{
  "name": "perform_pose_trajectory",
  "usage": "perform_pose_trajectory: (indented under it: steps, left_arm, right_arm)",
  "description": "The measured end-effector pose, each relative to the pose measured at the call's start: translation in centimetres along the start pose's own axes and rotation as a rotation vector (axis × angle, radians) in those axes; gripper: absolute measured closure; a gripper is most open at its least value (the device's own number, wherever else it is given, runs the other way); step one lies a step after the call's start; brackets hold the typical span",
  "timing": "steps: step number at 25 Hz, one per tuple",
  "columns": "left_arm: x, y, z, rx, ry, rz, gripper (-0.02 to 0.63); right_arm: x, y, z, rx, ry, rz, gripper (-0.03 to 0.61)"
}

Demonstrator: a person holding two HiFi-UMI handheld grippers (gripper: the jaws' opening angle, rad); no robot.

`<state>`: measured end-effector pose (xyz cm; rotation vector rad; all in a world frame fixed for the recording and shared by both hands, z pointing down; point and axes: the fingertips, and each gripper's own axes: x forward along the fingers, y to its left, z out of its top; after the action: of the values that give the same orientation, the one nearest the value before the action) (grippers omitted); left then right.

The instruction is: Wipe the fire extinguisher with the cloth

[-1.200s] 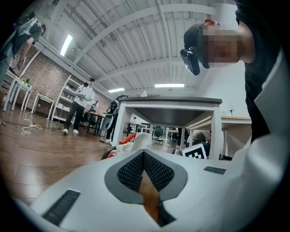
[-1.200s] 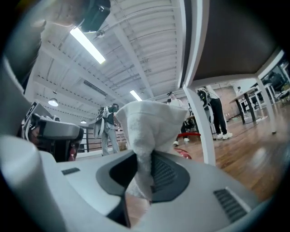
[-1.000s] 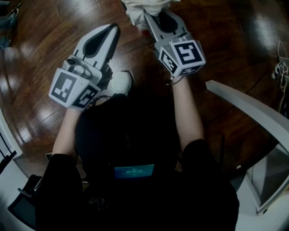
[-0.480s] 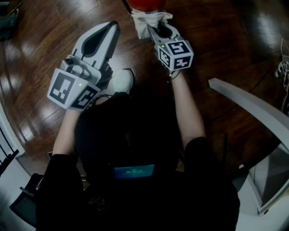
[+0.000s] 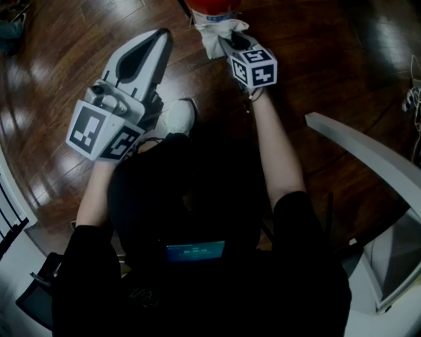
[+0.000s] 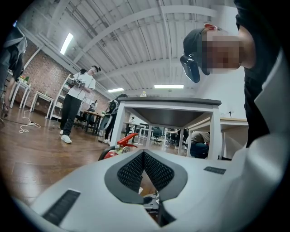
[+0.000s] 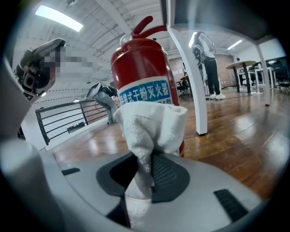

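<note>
A red fire extinguisher (image 7: 145, 72) with a white-and-blue label stands upright on the wooden floor; the head view catches only its top (image 5: 212, 5) at the upper edge. My right gripper (image 7: 147, 156) is shut on a white cloth (image 7: 152, 124), and the bunched cloth presses against the extinguisher's label. From above, the cloth (image 5: 217, 33) sits just below the red body, with the right gripper (image 5: 230, 41) behind it. My left gripper (image 5: 161, 36) is held off to the left, shut and empty; beyond its tips (image 6: 143, 152) the extinguisher (image 6: 118, 147) shows low and small.
Dark polished wood floor (image 5: 59, 72) surrounds me. A white table (image 6: 170, 106) stands beyond the extinguisher, and its white leg (image 7: 190, 77) rises right next to it. A grey curved rail (image 5: 368, 158) runs at my right. People stand further off (image 6: 77, 102).
My right gripper with the cloth has moved forward and up the frame, bringing the cloth against the extinguisher, which has come into the head view. The left gripper barely shifted.
</note>
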<state>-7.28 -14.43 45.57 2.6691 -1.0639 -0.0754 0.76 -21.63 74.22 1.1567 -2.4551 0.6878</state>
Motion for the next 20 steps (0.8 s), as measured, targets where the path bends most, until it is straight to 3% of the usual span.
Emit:
perform_pose_trajectory:
  steps: [5,8,14,20]
  left_arm:
    - [0.2,-0.1,0.1,0.007,0.000,-0.005,0.615]
    - [0.2,0.1,0.0,0.006,0.000,0.000,0.615]
    - [0.3,0.0,0.0,0.009,-0.007,-0.009,0.615]
    - [-0.1,-0.4,-0.1,0.007,-0.004,-0.010,0.615]
  right_arm:
    - [0.0,-0.2,-0.3,-0.011,0.027,-0.007,0.483]
    - [-2.0,-0.4,1.2,0.005,-0.033,-0.008,0.483]
    - [-9.9,-2.9,11.4,0.031,-0.329,-0.049,0.483]
    - [-15.7,-3.9,22.3,-0.108,-0.527,-0.095,0.483]
